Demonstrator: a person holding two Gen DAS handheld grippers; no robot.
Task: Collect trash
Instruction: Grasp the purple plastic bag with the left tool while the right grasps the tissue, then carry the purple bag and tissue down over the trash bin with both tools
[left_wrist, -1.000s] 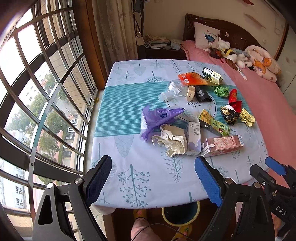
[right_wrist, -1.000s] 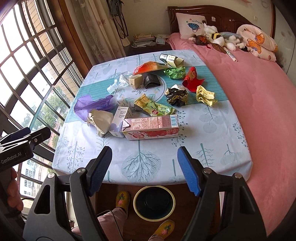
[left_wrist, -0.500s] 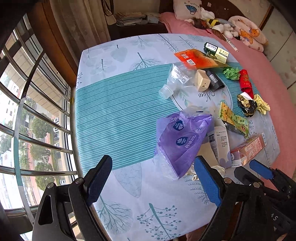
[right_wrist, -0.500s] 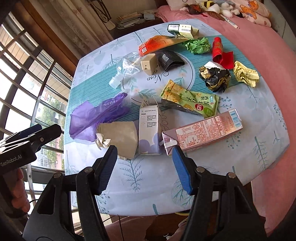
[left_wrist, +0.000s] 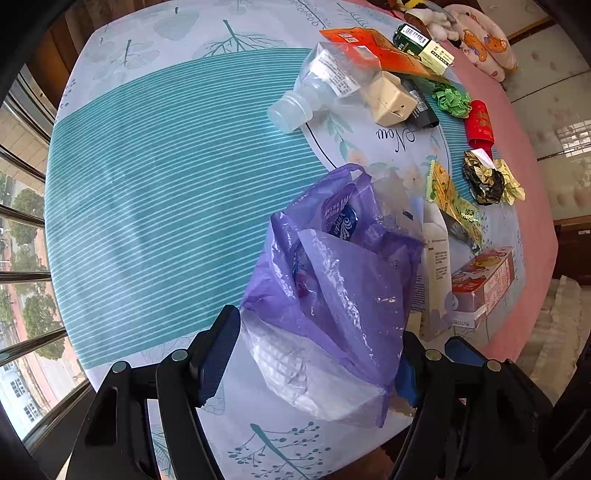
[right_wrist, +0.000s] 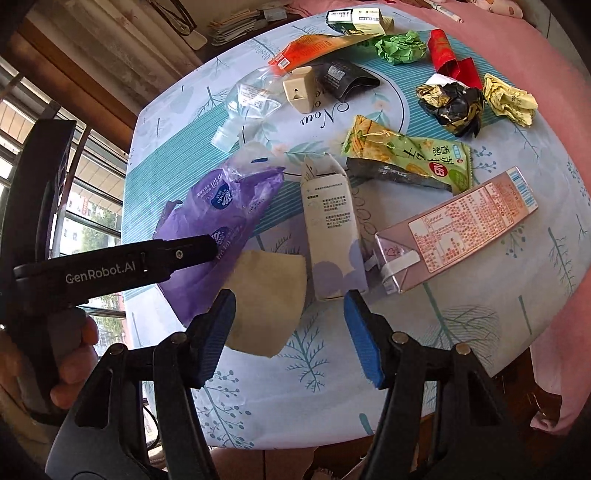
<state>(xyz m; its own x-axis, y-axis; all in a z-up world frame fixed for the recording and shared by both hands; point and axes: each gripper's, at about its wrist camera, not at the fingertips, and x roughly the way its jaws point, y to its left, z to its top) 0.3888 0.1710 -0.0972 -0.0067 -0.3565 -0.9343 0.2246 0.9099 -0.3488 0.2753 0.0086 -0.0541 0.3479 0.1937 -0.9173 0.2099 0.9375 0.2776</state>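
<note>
Left wrist view: your left gripper (left_wrist: 314, 363) has dropped over the purple bag (left_wrist: 332, 273) near the counter's (left_wrist: 147, 166) front edge, fingers narrowing around it, not yet pinching. Right gripper (right_wrist: 290, 334) hovers, fingers half-spread, empty, above the tan paper (right_wrist: 266, 299). Bag pickup looks imminent.

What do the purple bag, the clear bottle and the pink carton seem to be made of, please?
Purple bag: thin glossy plastic film, crinkled and see-through. Clear bottle: transparent plastic, crushed, with a printed label. Pink carton: probably coated paperboard, with sharp folded edges and a printed face.
</note>
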